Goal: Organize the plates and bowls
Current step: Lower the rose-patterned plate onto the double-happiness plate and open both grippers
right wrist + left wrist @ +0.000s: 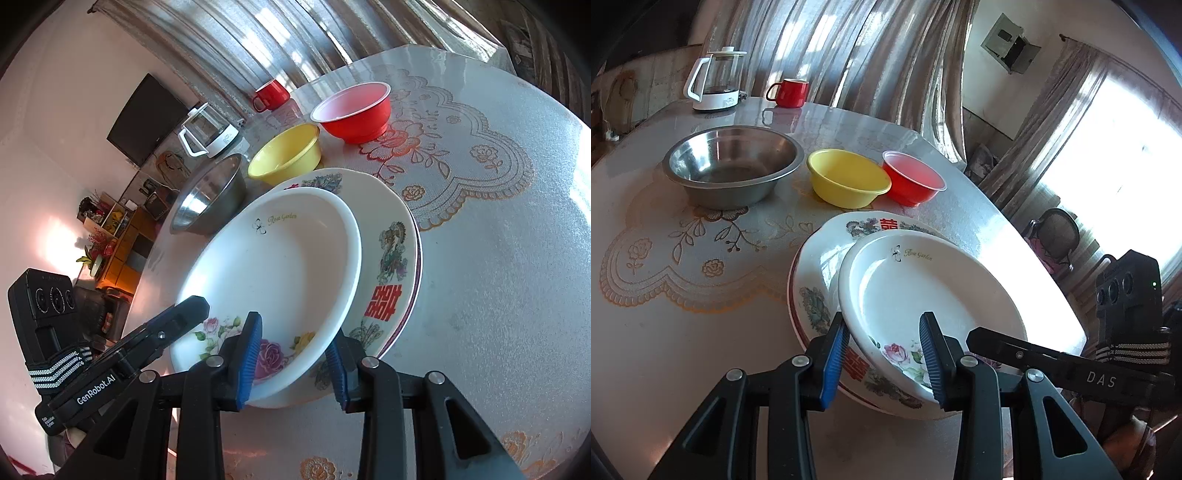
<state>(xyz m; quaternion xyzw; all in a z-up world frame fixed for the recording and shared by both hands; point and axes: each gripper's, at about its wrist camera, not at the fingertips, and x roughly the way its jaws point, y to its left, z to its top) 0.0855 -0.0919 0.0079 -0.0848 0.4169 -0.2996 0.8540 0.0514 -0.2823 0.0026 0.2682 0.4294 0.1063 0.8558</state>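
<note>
both tongs, left gripper point(884, 350) and right gripper point(295, 363), stand open, jaws straddling the near rim of the rose garden plate point(934, 295) lying tilted on the dragon plate point(820, 295). ceramic: stiff, glossy, breakable; best pinched at the rim.

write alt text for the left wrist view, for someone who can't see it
The left gripper straddles the near rim of a white rose-patterned plate resting tilted on a larger plate with red characters, while the right gripper reaches in from the right. Behind them on the table sit a steel bowl, yellow bowl, red bowl, red mug and kettle.
</note>
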